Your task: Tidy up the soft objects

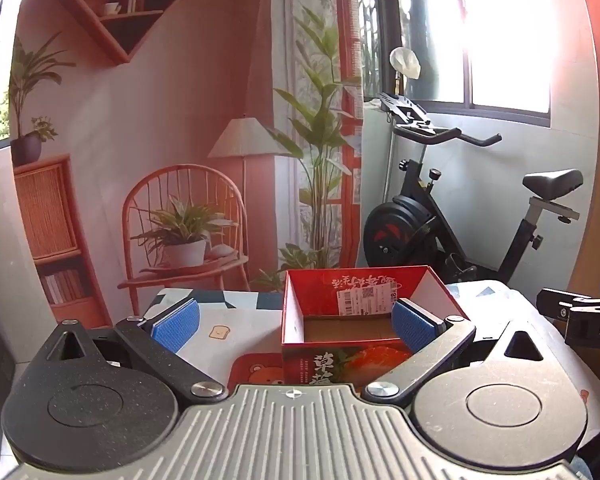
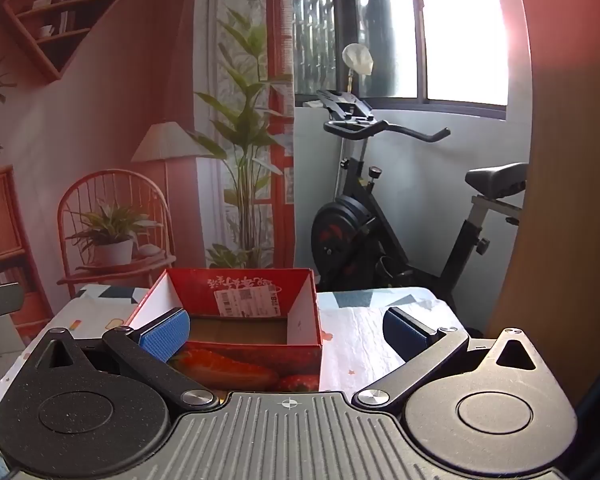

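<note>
Black claw [image 1: 295, 322] arms, blue textured pads [image 1: 176, 324].

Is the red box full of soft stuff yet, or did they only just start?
Only just starting, it seems. Done: nothing visible; the red strawberry box shows a bare cardboard bottom. In hand: nothing, since the left gripper and right gripper are both open and hold nothing. Left: everything, though no soft objects show on the patterned tablecloth here.
</note>
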{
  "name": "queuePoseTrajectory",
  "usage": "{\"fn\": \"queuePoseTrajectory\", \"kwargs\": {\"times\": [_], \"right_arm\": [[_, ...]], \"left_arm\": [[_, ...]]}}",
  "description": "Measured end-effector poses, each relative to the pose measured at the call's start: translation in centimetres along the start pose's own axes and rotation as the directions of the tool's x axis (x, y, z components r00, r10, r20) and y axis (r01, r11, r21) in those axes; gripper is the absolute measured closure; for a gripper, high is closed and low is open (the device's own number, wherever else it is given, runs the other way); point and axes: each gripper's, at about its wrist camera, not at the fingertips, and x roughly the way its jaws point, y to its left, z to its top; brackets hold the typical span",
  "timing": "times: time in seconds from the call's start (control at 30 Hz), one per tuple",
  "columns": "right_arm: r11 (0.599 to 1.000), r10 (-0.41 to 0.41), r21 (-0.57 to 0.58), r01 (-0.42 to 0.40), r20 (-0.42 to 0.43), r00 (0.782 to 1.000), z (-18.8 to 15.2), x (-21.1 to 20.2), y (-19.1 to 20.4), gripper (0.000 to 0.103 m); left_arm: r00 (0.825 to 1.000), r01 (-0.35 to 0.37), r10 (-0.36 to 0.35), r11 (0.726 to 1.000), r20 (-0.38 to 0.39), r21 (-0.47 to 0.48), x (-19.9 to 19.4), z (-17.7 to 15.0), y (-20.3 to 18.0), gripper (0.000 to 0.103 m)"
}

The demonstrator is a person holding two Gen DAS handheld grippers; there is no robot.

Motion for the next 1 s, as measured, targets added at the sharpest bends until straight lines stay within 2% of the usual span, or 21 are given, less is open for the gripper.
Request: {"fn": "queuePoseTrajectory", "kwargs": {"times": [0.07, 0.1, 0.17, 0.3, 1.0], "right_arm": [[1.000, 0.003, 0.005, -0.003, -0.007, 1.000, 0.0, 0.0, 0.0, 0.000], [1.000, 0.002, 0.003, -0.002, -0.007, 1.000, 0.0, 0.0, 0.0, 0.000], [1.000, 0.003, 0.001, -0.003, -0.007, 1.000, 0.1, 0.0, 0.0, 0.000], [1.000, 0.003, -0.002, -0.003, -0.007, 1.000, 0.1, 0.1, 0.0, 0.000], [1.000, 0.003, 0.004, -0.003, -0.008, 1.000, -0.2, 0.2, -0.2, 0.000]], "left_arm": [[1.000, 0.010, -0.010, 1.000, 0.004, 0.019, -0.1, -0.1, -0.2, 0.000], [1.000, 0.022, -0.022, 1.000, 0.010, -0.004, -0.4, -0.3, 0.3, 0.000], [0.999, 0.025, -0.025, 1.000, -0.034, -0.009, 0.4, 0.0, 0.9, 0.000], [1.000, 0.005, -0.004, 1.000, -0.022, 0.025, 0.2, 0.0, -0.3, 0.000], [1.000, 0.008, -0.008, 1.000, 0.006, 0.023, -0.2, -0.1, 0.2, 0.000]]}}
